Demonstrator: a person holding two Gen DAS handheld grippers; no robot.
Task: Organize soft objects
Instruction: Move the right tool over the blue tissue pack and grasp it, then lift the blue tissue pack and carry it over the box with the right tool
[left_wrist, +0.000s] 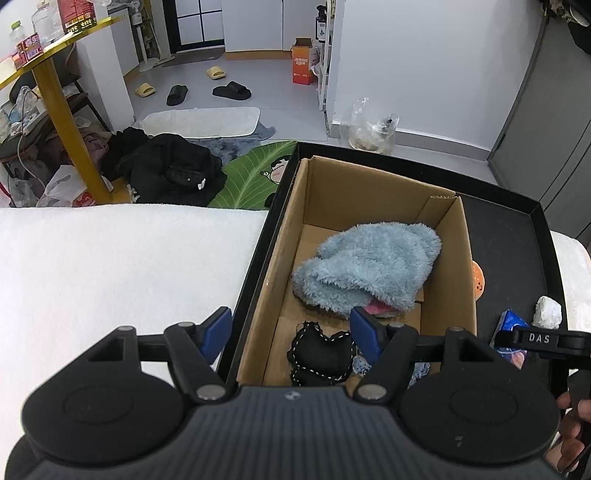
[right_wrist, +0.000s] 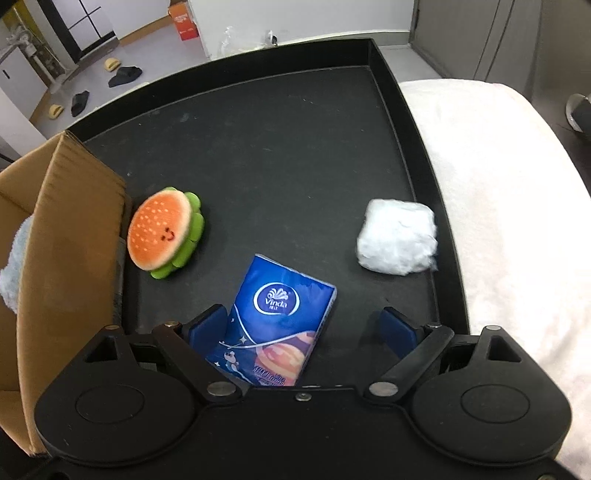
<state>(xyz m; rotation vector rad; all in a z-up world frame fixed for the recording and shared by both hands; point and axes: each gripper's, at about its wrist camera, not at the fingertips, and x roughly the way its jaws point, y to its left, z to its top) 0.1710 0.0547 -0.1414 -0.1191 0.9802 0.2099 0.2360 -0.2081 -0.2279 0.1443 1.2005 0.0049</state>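
Observation:
A cardboard box (left_wrist: 369, 184) stands in a black tray (left_wrist: 517, 240). Inside lie a fluffy light-blue cloth (left_wrist: 369, 266), a black heart cushion (left_wrist: 321, 354) and a pink item under the cloth. My left gripper (left_wrist: 291, 332) is open and holds nothing; it straddles the box's left wall. My right gripper (right_wrist: 303, 326) is open over the tray (right_wrist: 406, 129). A blue tissue pack (right_wrist: 284, 314) lies between its fingers, against the left pad (right_wrist: 208, 325) and apart from the right one. A burger plush (right_wrist: 166, 232) leans by the box (right_wrist: 66, 221). A white cotton wad (right_wrist: 397, 236) sits to the right.
The tray rests on a white towel-covered surface (left_wrist: 110, 277) (right_wrist: 498, 221). Beyond the edge the floor holds dark clothes (left_wrist: 166, 170), a green mat, slippers (left_wrist: 231, 90) and a gold-legged table (left_wrist: 62, 110). A hand (left_wrist: 570, 432) shows at the right edge.

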